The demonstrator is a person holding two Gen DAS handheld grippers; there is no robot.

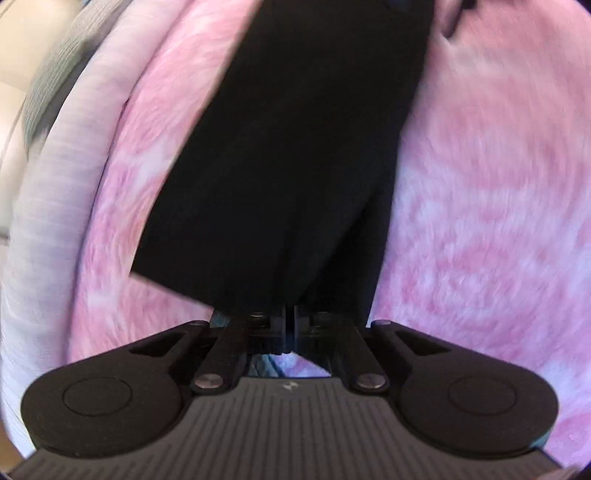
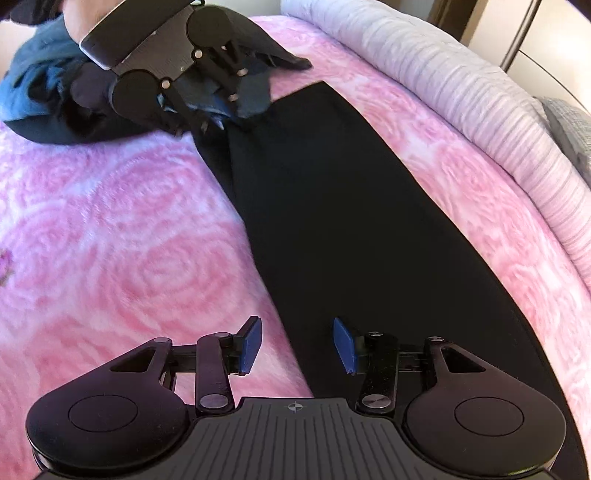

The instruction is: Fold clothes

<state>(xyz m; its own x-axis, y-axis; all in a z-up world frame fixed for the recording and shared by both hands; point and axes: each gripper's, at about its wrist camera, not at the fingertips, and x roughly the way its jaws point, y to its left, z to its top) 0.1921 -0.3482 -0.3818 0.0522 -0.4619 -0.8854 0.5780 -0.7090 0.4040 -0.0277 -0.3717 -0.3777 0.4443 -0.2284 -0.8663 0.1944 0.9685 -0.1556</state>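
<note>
A long black garment [image 2: 354, 221] lies flat in a strip across the pink rose-patterned blanket [image 2: 110, 229]. My right gripper [image 2: 297, 345] is open at the strip's near end. Its blue pads [image 2: 251, 345] straddle the garment's left edge without touching it. My left gripper [image 2: 207, 123] is at the far end of the strip, held by a hand [image 2: 85, 18]. In the left wrist view the black garment [image 1: 295, 166] runs away from my left gripper [image 1: 290, 317]; its jaws are closed together, and the cloth's near end covers the tips and is pinched between them.
A pile of blue and dark clothes [image 2: 37, 74] lies behind the left gripper. A lilac striped bedcover roll [image 2: 461, 96] runs along the blanket's far right side, with grey fabric [image 2: 569, 125] beyond it. The same lilac roll [image 1: 48, 192] borders the blanket [image 1: 480, 203] on the left.
</note>
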